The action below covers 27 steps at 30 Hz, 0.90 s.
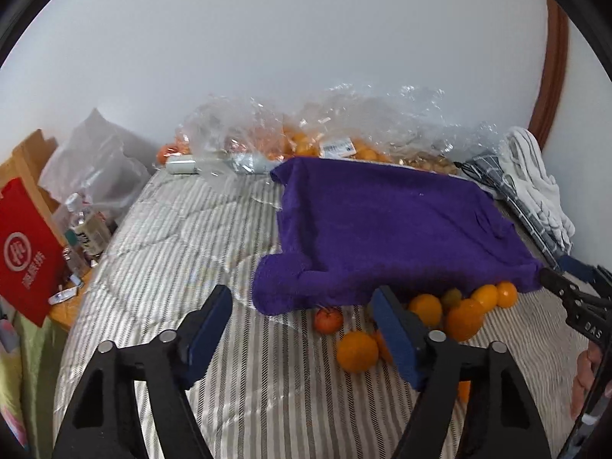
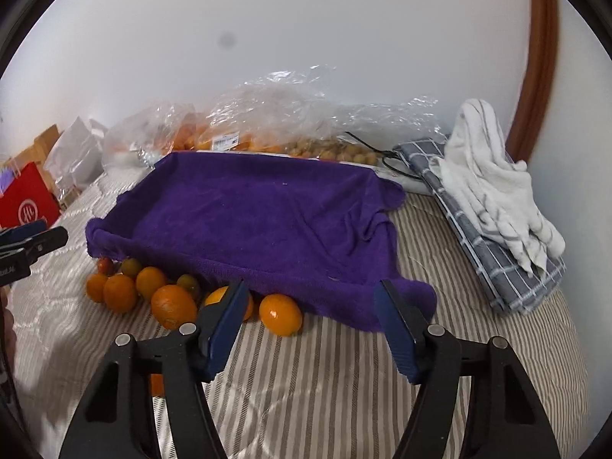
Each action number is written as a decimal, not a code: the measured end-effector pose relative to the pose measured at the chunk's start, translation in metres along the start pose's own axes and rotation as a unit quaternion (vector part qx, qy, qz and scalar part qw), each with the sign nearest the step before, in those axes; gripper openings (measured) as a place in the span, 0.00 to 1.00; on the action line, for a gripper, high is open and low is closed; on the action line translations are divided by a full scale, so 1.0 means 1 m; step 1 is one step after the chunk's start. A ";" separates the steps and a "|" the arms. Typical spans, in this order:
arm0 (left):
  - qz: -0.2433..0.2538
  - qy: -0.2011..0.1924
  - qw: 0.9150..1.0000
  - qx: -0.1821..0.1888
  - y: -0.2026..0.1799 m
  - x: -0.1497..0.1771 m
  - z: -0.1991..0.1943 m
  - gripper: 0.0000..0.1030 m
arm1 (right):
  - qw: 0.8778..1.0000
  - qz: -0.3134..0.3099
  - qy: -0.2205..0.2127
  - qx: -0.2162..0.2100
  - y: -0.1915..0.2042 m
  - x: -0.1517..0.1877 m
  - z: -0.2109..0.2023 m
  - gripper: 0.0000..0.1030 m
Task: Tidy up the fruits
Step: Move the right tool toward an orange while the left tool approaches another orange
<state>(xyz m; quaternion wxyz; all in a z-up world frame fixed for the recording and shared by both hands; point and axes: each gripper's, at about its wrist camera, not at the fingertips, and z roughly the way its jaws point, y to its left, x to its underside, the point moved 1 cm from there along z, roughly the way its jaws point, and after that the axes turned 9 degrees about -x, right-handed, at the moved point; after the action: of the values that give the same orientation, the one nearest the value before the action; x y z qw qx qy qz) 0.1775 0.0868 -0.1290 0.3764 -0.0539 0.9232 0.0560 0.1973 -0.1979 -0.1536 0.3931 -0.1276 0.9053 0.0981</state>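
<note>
Left wrist view showed our left tongs (image 1: 302,323) about half open, nothing between the pads, low over the striped bed (image 1: 172,229) just short of the purple towel (image 1: 382,222). Right wrist view: our right tongs (image 2: 311,317) likewise part open and empty, pads apart, aimed at the towel's near hem with one orange (image 2: 280,313) just beside the left pad.

Loose oranges (image 1: 459,306) lay in a heap at the towel's front edge, some half tucked under it; a smaller reddish fruit (image 1: 328,319) sat apart.

We judged the step to be an approach to the fruit. To do it well: pick an outlying orange first, straddle it squarely, and close gently since round fruit rolls on soft bedding. Avoid pinching towel.

Containers: the towel seemed draped over a tray-like frame, its hollow bare of fruit. Behind it, clear plastic bags (image 1: 306,134) held more orange fruit, and another bag held small yellowish round fruit (image 2: 332,151).
</note>
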 end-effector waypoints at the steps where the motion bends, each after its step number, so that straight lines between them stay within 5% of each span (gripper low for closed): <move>1: -0.001 -0.003 1.000 0.008 0.000 0.003 0.004 0.70 | 1.000 -0.005 -0.003 0.000 0.000 0.001 0.003 0.66; 9: -0.037 0.006 0.999 0.027 0.012 0.016 0.019 0.69 | 0.997 -0.006 0.032 -0.074 -0.007 0.014 0.032 0.60; 14: -0.029 0.011 0.999 0.026 0.009 0.021 0.026 0.68 | 0.995 0.003 0.065 -0.075 -0.013 0.022 0.050 0.45; 23: -0.005 0.024 0.995 0.094 -0.008 0.024 0.020 0.68 | 0.994 0.011 0.067 -0.087 -0.009 0.024 0.065 0.45; 27: -0.003 0.049 0.995 0.090 -0.012 0.031 0.029 0.61 | 0.994 0.003 0.066 -0.086 -0.006 0.026 0.067 0.37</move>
<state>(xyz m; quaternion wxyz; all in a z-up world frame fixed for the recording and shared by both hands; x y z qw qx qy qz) 0.1773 0.0771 -0.1721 0.3341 -0.0255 0.9417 -0.0318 0.2280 -0.1888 -0.2179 0.3201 -0.1642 0.9178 0.1680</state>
